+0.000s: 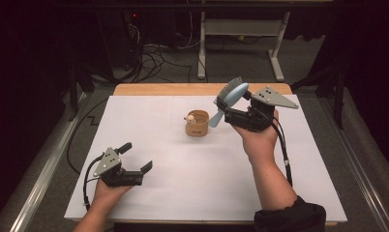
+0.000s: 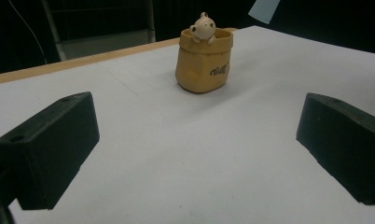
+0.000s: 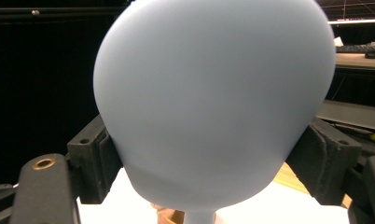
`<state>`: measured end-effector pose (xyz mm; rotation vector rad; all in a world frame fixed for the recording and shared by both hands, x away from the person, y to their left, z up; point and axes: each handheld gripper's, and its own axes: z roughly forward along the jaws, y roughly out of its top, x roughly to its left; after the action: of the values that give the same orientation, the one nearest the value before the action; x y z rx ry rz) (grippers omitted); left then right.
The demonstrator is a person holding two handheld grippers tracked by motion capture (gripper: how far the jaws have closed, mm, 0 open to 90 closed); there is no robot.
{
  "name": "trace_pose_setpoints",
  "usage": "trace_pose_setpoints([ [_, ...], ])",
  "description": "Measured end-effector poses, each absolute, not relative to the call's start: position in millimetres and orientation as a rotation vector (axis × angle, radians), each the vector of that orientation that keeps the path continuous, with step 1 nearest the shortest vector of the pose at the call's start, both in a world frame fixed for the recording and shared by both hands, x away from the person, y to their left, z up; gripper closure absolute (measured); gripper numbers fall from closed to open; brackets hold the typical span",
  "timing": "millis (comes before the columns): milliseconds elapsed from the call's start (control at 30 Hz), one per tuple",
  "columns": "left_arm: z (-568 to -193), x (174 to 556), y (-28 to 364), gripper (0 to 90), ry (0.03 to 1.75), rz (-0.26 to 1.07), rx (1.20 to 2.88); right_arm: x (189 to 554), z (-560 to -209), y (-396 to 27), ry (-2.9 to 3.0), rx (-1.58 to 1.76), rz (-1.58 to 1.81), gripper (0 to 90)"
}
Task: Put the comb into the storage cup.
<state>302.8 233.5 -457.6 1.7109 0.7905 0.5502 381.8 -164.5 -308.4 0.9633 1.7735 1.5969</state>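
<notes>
Right gripper is pinching a pale blue hairbrush by its head (bristles facing away) — hanging just above the tan cup. Left gripper is resting spread wide — nothing between, well apart.

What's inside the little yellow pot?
A small bear figure peeks over the rim of the pot, head and paws showing. The pot's wall hides the rest of the bear and the bottom.
</notes>
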Motion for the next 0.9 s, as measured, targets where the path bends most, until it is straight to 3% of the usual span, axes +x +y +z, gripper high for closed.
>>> trace_pose_setpoints([
  [900, -458.9, 304.5, 232.7, 0.0, 0.789, 0.543, 1.715, 424.9, -321.4, -132.5, 1.776, 0.992, 1.620, 21.0],
])
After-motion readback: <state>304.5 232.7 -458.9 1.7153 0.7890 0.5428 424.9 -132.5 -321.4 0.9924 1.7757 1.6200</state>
